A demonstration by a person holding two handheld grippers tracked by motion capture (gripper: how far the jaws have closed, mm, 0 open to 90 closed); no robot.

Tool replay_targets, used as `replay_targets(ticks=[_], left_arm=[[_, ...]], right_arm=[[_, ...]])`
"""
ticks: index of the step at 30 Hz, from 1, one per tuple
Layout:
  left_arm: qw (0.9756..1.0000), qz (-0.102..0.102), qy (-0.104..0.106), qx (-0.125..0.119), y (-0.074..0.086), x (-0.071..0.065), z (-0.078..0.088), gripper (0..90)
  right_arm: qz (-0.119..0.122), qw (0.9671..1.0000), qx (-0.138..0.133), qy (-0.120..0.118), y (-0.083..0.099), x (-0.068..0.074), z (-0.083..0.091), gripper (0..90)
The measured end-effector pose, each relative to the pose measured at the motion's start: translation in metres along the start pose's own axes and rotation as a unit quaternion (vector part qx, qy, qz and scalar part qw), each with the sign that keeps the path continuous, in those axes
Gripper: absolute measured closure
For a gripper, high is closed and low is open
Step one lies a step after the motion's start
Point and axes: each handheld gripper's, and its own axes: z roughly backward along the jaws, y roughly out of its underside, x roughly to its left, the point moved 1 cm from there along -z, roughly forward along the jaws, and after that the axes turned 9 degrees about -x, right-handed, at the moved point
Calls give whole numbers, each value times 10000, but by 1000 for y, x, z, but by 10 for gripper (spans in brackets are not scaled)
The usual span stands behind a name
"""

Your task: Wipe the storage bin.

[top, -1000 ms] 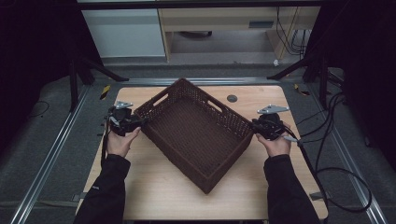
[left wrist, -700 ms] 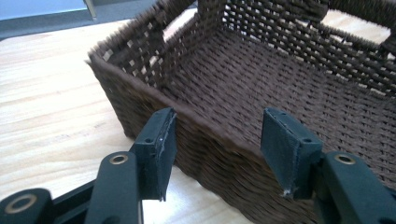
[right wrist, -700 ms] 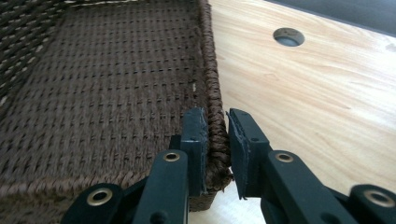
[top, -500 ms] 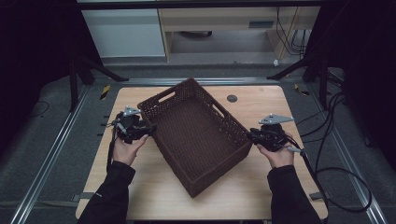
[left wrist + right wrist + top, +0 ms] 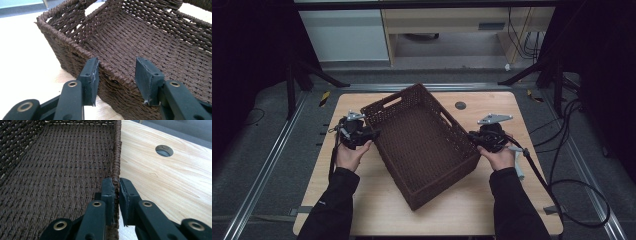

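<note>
Wooden table [image 5: 362, 195] bears wicker basket [image 5: 422, 145] near hole [image 5: 460, 105].

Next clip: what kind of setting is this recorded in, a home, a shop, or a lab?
Most likely a lab or recording studio, not a home. A light wooden table stands between floor rails, with dark tripod legs and loose cables around it, and the person's hands hold a tool each at a wicker basket.

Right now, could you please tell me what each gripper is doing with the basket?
Left gripper: open, its jaws astride the basket rim without clamping it.
Right gripper: shut on the basket's side wall, one jaw inside, one outside.
</note>
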Motion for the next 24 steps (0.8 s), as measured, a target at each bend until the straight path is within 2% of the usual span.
replay_targets(ticks=[1,3,7,10,14,19,24], left_arm=[[10000,-41,-22,15,0,-2,2,532],[10000,-9,71,-13,1,-4,6,499],[9999,-112,88,-34,7,-16,19,466],[9998,-156,101,15,10,-21,21,468],[9998,-87,196,42,12,-22,17,519],[9998,11,217,3,11,-17,10,553],[9999,-83,145,-24,7,-13,1,576]], right_arm=[[12,10000,2,16,1,1,1,830],[26,10000,-11,32,3,4,4,830],[0,9998,-6,-175,9,11,14,824],[-48,9994,-51,-348,15,18,22,810],[-43,9992,-38,-406,12,21,27,789],[-85,9994,-198,-276,3,16,21,739],[-92,9994,-240,-225,0,17,2,721]])
